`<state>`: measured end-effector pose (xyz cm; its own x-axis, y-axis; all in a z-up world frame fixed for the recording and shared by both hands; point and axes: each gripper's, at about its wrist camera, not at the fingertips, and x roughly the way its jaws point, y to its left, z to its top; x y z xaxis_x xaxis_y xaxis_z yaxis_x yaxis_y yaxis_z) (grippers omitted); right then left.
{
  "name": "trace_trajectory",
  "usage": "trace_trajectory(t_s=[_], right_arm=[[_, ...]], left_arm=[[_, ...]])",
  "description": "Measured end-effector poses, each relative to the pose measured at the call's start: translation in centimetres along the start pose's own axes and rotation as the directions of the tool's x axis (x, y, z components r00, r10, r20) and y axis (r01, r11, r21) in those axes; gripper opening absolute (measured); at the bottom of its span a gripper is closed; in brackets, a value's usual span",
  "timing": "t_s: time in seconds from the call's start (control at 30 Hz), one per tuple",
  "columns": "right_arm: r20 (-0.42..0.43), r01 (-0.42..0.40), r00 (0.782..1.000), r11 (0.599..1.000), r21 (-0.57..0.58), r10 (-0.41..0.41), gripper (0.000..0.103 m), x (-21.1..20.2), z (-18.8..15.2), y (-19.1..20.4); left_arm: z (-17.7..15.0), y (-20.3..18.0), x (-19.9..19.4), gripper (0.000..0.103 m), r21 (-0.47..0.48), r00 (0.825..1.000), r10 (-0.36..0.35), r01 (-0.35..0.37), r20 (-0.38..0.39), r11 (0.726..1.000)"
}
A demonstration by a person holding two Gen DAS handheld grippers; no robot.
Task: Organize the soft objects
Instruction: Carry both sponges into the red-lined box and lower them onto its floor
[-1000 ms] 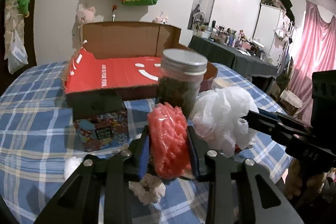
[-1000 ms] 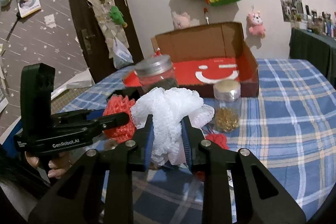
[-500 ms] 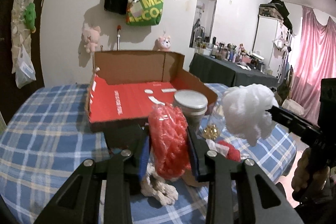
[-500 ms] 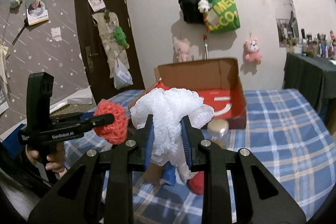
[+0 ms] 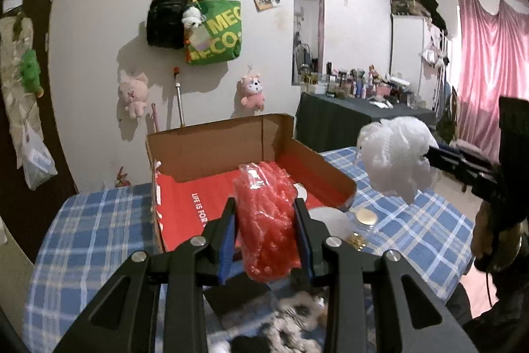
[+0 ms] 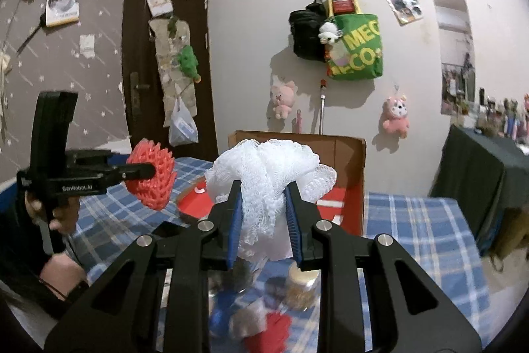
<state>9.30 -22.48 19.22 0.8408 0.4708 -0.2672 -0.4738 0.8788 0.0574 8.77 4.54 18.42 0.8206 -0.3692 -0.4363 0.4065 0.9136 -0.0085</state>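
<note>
Soft objects are both in the air short of the open cardboard box with red lining (image 5: 198,204): the left gripper (image 5: 264,230) clenches a red mesh foam sleeve (image 5: 264,220), the right gripper (image 6: 263,214) a white mesh bath pouf (image 6: 267,174). Nothing soft shows inside the box yet; other soft-looking items lie blurred on the blue plaid tablecloth (image 5: 92,220) before it.

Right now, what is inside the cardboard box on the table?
The cardboard box shows a red printed floor with white lettering; nothing else visible. The red mesh sponge, held by the left gripper, covers its near middle part.
</note>
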Motion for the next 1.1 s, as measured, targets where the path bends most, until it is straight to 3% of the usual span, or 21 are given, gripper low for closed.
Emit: trace_trajectory(t_s=[0.33,0.57,0.77,0.9,1.1], right_arm=[[-0.12,-0.066,0.991,0.994,-0.092,0.055,0.023,7.0,3.5,-1.7],[-0.238,-0.107,0.968,0.99,-0.089,0.083,0.023,13.3,4.3,-3.6],[-0.335,-0.086,0.941,0.994,-0.073,0.057,0.023,18.7,4.2,-5.5],[-0.415,-0.064,0.909,0.997,-0.039,0.043,0.023,23.1,3.8,-6.9],[-0.553,0.01,0.833,1.0,-0.014,-0.016,0.023,30.0,2.2,-7.7]], left_arm=[[3.9,1.7,6.1,0.034,0.049,0.989,-0.094,0.1,-0.117,0.994],[5.5,2.2,11.6,0.034,0.049,0.967,-0.137,0.151,-0.216,0.987],[6.2,3.3,16.7,0.035,0.041,0.944,-0.143,0.162,-0.296,0.986],[6.0,4.4,20.6,0.035,0.031,0.926,-0.121,0.141,-0.357,0.989],[5.4,6.1,26.5,0.035,0.003,0.896,-0.094,0.106,-0.434,0.994]])
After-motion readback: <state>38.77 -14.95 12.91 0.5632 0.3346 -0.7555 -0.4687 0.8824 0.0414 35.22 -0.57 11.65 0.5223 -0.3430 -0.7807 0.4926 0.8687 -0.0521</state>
